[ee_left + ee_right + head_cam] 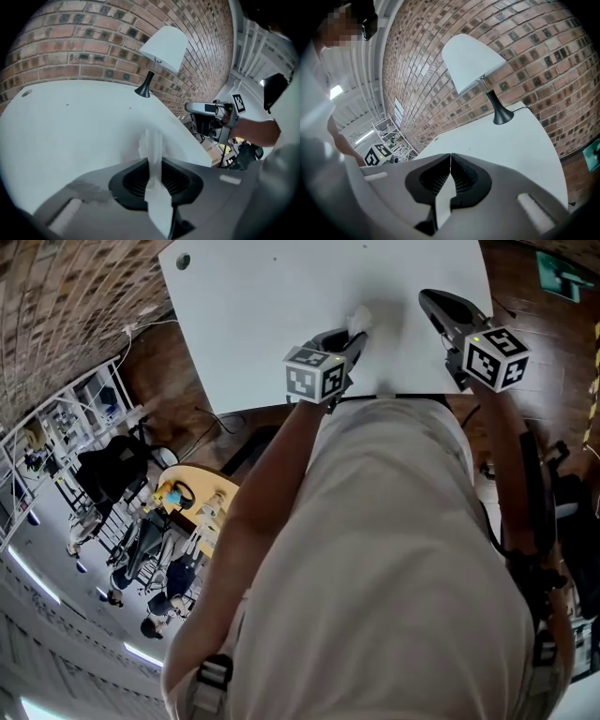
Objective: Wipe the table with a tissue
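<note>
White and smooth, the surface is running off the top of the head view, and the person's pale shirt is hiding part of its near edge. Close to that edge the left tongs are gripping a crumpled white tissue. Their ribbed black pads are sitting narrow on the thin sheet, and its tuft is poking past the tips. Whether it is touching the surface is hard to tell. Toward the right edge the right tongs are pressing together on nothing. A cone-shaded lamp is standing at the far edge, showing only in the gripper views.
</note>
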